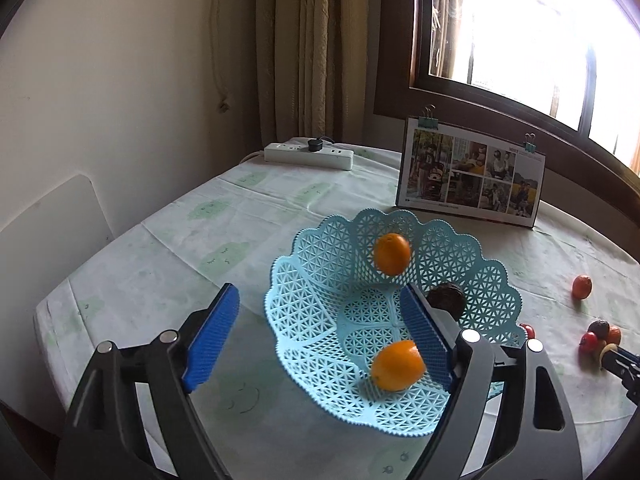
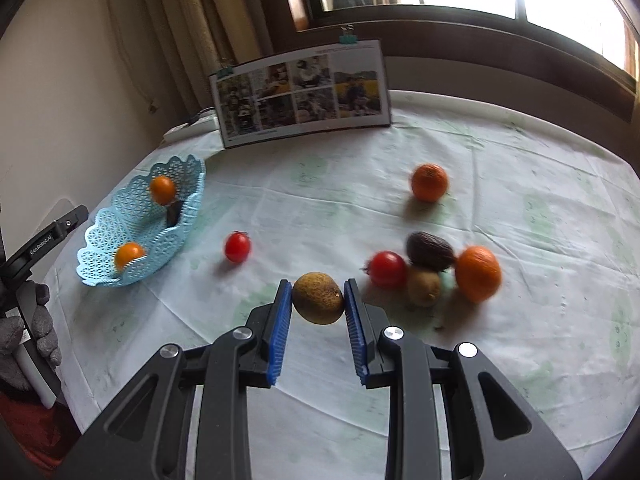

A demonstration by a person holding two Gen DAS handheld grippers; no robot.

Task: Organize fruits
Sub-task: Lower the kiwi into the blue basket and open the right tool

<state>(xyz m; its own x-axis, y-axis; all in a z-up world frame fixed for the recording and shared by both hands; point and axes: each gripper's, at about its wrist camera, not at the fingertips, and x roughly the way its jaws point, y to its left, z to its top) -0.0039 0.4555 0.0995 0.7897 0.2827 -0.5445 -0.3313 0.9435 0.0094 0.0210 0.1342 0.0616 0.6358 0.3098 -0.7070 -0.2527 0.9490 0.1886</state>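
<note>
Right gripper [image 2: 318, 300] clamps a round brownish-green kiwi-like fruit [image 2: 318, 298] just above the pale cloth-covered table [image 2: 500, 360], mid-pick; next, a carry toward ten o'clock to the light-blue lattice plastic basket [image 2: 100, 276]; left gripper [image 1: 320, 336] gapes wide, empty, over it

A pale blue lattice basket [image 2: 120, 268] holds two oranges [image 2: 162, 189] and a dark fruit. Right of the basket, loose on the cloth: a small red tomato [image 2: 237, 246], a brownish-green round fruit [image 2: 318, 298], then a blurred cluster [image 2: 430, 270], and a lone orange [image 2: 429, 182] beyond.
</note>
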